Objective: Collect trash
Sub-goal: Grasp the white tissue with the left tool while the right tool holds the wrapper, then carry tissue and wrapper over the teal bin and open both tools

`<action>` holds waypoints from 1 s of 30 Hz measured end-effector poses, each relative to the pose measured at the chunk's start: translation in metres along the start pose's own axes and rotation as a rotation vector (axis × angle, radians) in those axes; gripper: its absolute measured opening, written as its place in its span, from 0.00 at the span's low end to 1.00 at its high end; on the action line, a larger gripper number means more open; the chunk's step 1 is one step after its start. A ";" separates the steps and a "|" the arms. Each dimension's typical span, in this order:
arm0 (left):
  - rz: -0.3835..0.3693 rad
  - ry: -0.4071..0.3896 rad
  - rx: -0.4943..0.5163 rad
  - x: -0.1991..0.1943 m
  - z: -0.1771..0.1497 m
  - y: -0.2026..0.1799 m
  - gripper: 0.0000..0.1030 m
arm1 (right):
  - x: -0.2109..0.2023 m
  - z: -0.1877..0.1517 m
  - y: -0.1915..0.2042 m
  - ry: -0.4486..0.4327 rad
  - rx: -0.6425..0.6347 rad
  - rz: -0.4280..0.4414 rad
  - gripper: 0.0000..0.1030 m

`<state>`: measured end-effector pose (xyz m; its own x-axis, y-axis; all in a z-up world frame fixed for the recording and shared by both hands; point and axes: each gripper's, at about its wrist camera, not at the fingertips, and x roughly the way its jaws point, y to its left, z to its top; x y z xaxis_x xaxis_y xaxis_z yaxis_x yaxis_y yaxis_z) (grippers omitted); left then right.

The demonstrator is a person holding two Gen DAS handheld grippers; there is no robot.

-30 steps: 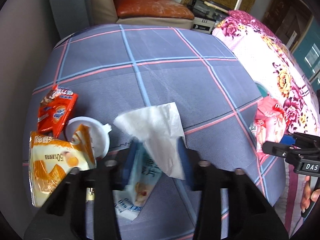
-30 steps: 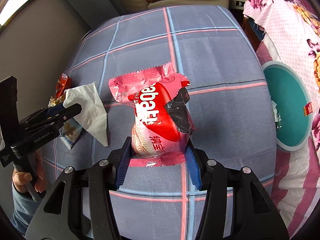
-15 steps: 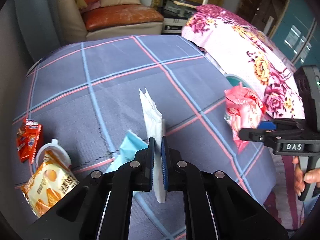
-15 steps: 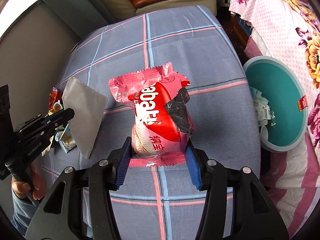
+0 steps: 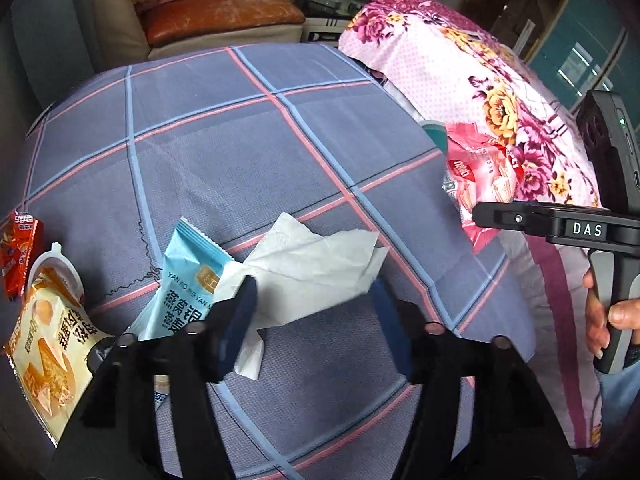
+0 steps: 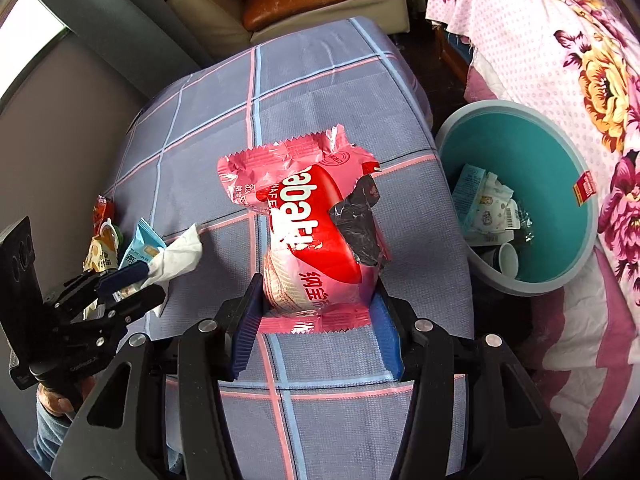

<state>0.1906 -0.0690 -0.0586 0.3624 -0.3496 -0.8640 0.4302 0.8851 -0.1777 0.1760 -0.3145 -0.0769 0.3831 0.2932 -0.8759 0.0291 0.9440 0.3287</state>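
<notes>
My left gripper (image 5: 312, 312) is open, its jaws wide apart around a crumpled white tissue (image 5: 308, 268) lying loose on the checked tablecloth (image 5: 224, 152). A light blue snack wrapper (image 5: 188, 284) lies just left of the tissue. My right gripper (image 6: 316, 312) is shut on a pink and red wafer bag (image 6: 316, 224), held above the table near its right edge. The bag also shows in the left wrist view (image 5: 480, 176). A teal trash bin (image 6: 536, 160) stands right of the table with several wrappers inside.
A yellow snack bag (image 5: 48, 348), a white plastic cup (image 5: 52, 268) and an orange-red wrapper (image 5: 20, 248) lie at the table's left. A floral pink bedspread (image 5: 480, 80) is on the right. A sofa (image 5: 216, 16) stands behind the table.
My left gripper was shut on the tissue and held it upright; it has now opened and the tissue lies flat between the jaws. My right gripper has carried the wafer bag closer to the bin.
</notes>
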 end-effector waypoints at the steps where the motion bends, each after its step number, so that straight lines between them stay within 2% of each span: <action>1: 0.020 -0.001 0.004 0.000 0.000 0.000 0.68 | 0.000 0.000 -0.001 0.000 0.002 0.003 0.47; 4: 0.061 0.021 -0.023 0.005 -0.002 0.008 0.68 | -0.002 -0.001 -0.004 -0.002 0.007 0.014 0.48; 11: 0.044 0.066 -0.095 0.021 -0.003 0.015 0.68 | -0.003 -0.002 -0.008 -0.004 0.011 0.025 0.48; 15: 0.058 0.083 -0.056 0.033 -0.003 0.001 0.68 | -0.004 -0.002 -0.013 -0.006 0.018 0.027 0.48; 17: 0.072 0.104 -0.047 0.044 -0.002 -0.003 0.61 | -0.004 -0.002 -0.017 -0.007 0.025 0.029 0.48; 20: 0.097 0.093 -0.046 0.046 0.000 -0.004 0.46 | -0.006 -0.002 -0.023 -0.013 0.032 0.030 0.48; 22: 0.104 0.094 -0.059 0.046 0.002 -0.003 0.15 | -0.007 -0.002 -0.027 -0.018 0.034 0.026 0.48; 23: 0.093 0.097 -0.072 0.046 0.003 -0.001 0.10 | -0.007 -0.001 -0.030 -0.021 0.037 0.025 0.48; 30: 0.118 0.013 -0.069 0.026 0.023 -0.024 0.07 | -0.011 0.006 -0.059 -0.050 0.084 0.024 0.48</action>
<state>0.2082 -0.1065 -0.0657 0.3957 -0.2383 -0.8869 0.3271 0.9390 -0.1063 0.1753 -0.3737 -0.0849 0.4306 0.3058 -0.8492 0.0958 0.9201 0.3799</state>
